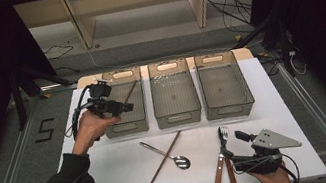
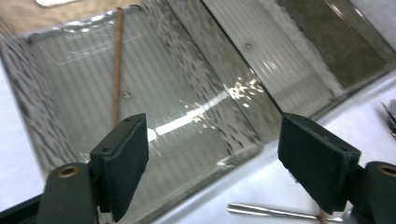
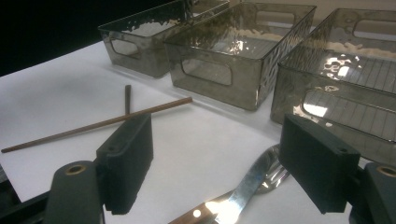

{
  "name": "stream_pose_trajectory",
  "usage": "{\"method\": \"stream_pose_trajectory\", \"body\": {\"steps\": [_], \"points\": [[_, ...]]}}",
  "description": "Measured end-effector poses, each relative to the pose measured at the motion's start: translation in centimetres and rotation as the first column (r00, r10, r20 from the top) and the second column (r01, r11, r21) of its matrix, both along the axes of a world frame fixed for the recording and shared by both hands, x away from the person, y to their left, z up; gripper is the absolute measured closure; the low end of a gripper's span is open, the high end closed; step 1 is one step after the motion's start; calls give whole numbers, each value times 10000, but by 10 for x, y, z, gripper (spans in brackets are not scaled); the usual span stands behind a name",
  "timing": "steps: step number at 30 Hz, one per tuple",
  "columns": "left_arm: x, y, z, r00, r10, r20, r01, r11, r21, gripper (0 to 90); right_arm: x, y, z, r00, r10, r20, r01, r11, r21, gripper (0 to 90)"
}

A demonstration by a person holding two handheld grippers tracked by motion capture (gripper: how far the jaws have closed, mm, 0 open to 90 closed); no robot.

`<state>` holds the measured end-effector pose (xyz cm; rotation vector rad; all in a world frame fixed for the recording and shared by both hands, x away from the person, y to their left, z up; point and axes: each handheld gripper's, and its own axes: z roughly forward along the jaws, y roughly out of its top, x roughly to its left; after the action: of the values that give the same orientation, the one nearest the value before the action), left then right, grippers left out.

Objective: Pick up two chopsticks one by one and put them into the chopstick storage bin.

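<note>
Left hand-held gripper [image 1: 126, 107] hangs over the left bin [image 1: 128, 123], jaws apart and empty, likely having dropped the chopstick [image 1: 130, 92] inside for sorting.

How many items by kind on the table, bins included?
Bins: 3 — left bin, middle bin, right bin
Chopsticks: 2 — one in the left bin, one on the table
Spoon: 1
Wooden-handled cutlery: 2 — fork, second piece
Total: 8

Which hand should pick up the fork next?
The right. Its tool sits open right beside the fork, which shows between its jaws in the right gripper view. The left tool is far off, over the left bin.
</note>
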<state>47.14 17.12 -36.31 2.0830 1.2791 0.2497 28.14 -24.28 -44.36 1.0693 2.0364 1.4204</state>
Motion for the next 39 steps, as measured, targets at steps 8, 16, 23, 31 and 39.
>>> {"method": "stream_pose_trajectory", "body": {"steps": [8, 16, 23, 31, 39], "points": [[-34, -10, -10, 9990, -394, 226, 405, 9979, -502, 207, 0, -1, 0, 10000, -23, -16, 23, 10000, 1, 268], [-60, -22, -28, 9956, -911, -228, 907, 9957, -201, 202, -1, 1, 0, 10000, 5, 42, -5, 10000, -12, 268], [-79, -34, -46, 9866, -1400, -836, 1425, 9895, 247, 211, -1, 0, 0, 10000, -10, -20, 10, 10000, -8, 268], [-94, -46, -64, 9687, -1983, -1494, 2111, 9745, 756, 235, -1, 1, 0, 10000, 8, 1, -8, 10000, -36, 268], [-104, -61, -76, 9435, -2531, -2140, 2840, 9503, 1277, 293, 0, 1, 0, 10000, 18, -11, -18, 10000, -63, 268]]}}
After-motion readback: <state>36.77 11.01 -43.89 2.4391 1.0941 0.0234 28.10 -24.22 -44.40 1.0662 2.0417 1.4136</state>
